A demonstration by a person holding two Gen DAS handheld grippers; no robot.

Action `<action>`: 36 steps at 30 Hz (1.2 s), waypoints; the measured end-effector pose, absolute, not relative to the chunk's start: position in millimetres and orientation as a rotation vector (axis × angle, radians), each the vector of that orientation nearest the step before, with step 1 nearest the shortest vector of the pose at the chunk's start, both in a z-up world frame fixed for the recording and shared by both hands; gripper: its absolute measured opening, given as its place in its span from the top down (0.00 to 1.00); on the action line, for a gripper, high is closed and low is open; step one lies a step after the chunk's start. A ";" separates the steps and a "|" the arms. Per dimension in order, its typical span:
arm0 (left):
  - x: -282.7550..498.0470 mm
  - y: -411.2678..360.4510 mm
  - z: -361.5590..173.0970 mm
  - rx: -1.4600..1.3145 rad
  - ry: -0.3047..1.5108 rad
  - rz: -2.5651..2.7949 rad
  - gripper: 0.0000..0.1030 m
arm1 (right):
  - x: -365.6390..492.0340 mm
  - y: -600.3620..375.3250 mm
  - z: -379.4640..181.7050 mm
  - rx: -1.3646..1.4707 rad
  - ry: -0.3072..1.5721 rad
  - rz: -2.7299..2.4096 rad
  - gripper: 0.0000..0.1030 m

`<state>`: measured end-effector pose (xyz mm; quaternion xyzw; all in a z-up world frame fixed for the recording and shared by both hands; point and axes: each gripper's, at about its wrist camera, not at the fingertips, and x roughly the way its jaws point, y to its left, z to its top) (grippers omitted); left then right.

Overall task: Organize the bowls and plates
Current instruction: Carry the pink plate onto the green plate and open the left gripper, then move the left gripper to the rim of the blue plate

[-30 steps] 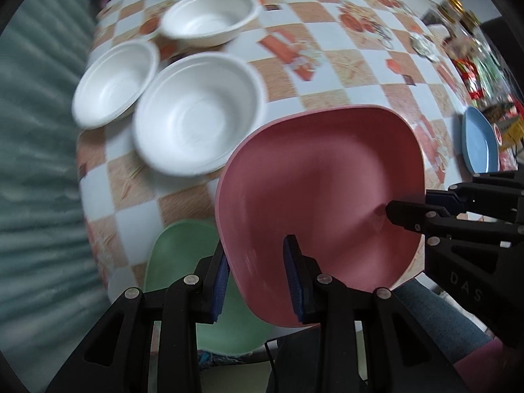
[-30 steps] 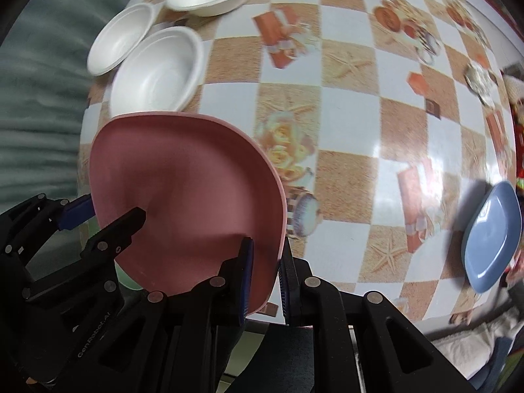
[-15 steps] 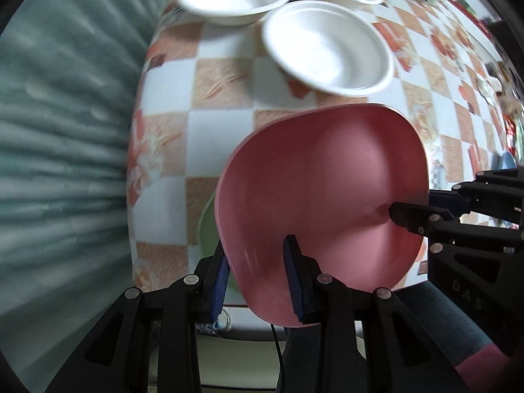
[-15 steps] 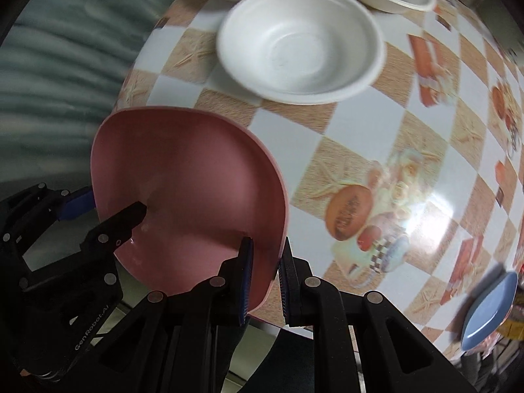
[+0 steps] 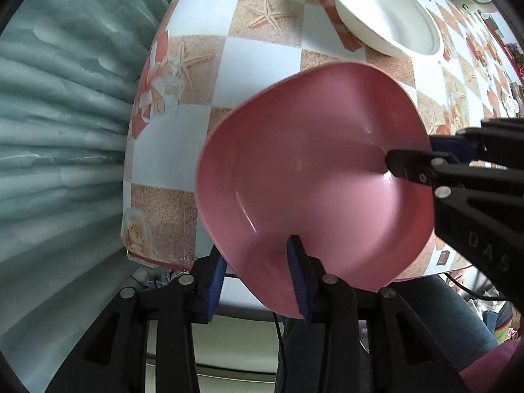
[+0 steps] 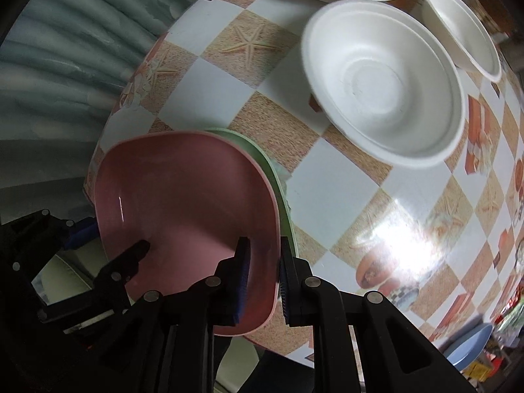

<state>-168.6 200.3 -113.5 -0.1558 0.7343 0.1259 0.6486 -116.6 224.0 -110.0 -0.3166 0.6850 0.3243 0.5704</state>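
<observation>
Pink is the colour of the plate that both grippers carry over the near corner of the checkered table. On the left side, the left gripper has the plate's rim between its blue pads. Its jaws have just been opening, and there looks to be a small gap at the left pad, so its hold looks loose now. On the right side, the right gripper is pinching the other edge of the pink plate tight.

The pink plate now sits right on top of the green plate, so this stack is almost made. It only needs to be let go. Further right, three white bowls sit apart from each other, not stacked yet. A blue plate lies alone, well apart at the far right edge.

A second ago the pink plate was over the table's near edge with the green plate showing beside it. Now it covers the green one.
</observation>
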 end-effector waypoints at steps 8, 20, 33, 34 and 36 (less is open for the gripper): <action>-151.5 202.2 -75.1 -0.312 1.590 0.260 0.29 | -99.7 200.3 -98.0 -0.641 1.605 0.717 0.14; -110.7 141.8 -37.9 -0.078 1.579 0.053 0.25 | -48.3 73.8 -107.5 -0.278 1.718 0.361 0.14; -33.1 27.3 -11.2 0.145 1.558 -0.222 0.25 | -22.6 -80.9 -96.0 0.041 1.682 0.063 0.14; -26.9 16.2 -9.6 0.163 1.551 -0.247 0.25 | -21.9 -95.0 -94.9 0.062 1.675 0.033 0.14; -14.2 -7.1 -9.6 0.200 1.538 -0.299 0.25 | -16.8 -116.6 -92.9 0.101 1.664 -0.023 0.14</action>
